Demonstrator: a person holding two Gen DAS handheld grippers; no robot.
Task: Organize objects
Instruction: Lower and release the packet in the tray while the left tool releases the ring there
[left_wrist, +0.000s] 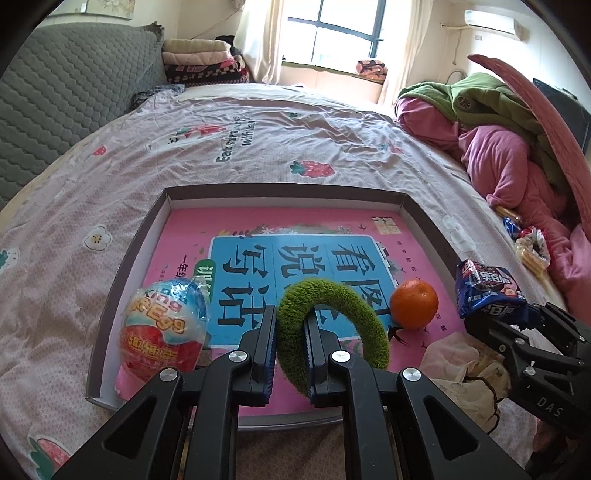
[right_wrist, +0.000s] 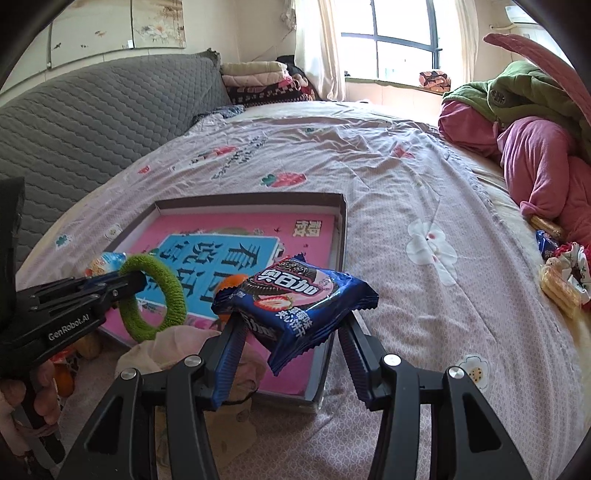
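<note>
Two things were in our grip at once, both hanging over the near end of the shallow box (left_wrist: 162, 218). In our left gripper (left_wrist: 290, 328) the jaws stood narrow, pinched on one side of the green fuzzy ring (left_wrist: 332, 317), which rose upright out of the pads with its open loop arching away to the right. In our right gripper (right_wrist: 290, 325) the jaws sat about half apart, clamped on the blue biscuit packet (right_wrist: 295, 295); the packet lay crosswise between the pads, its long axis running from finger to finger, its crimped ends sticking out past each side.

Below them, inside the box, a pink and blue book (left_wrist: 314, 254) covered the floor. On it rested an orange (left_wrist: 414, 303) near the right wall and a wrapped toy egg (left_wrist: 166, 325) at the near left corner. We judged the ring to be nearer the egg, with bare book cover straight ahead of it and below. The packet hung just inside the right wall, close above the orange as seen from the right wrist, so we reckoned it wanted carrying further in before release, or it might come down on the fruit or the rim.

Outside the box, more snacks (right_wrist: 557, 284) lay well apart at the right edge of the bed (right_wrist: 406, 177), beside a pink garment (right_wrist: 535, 166).
</note>
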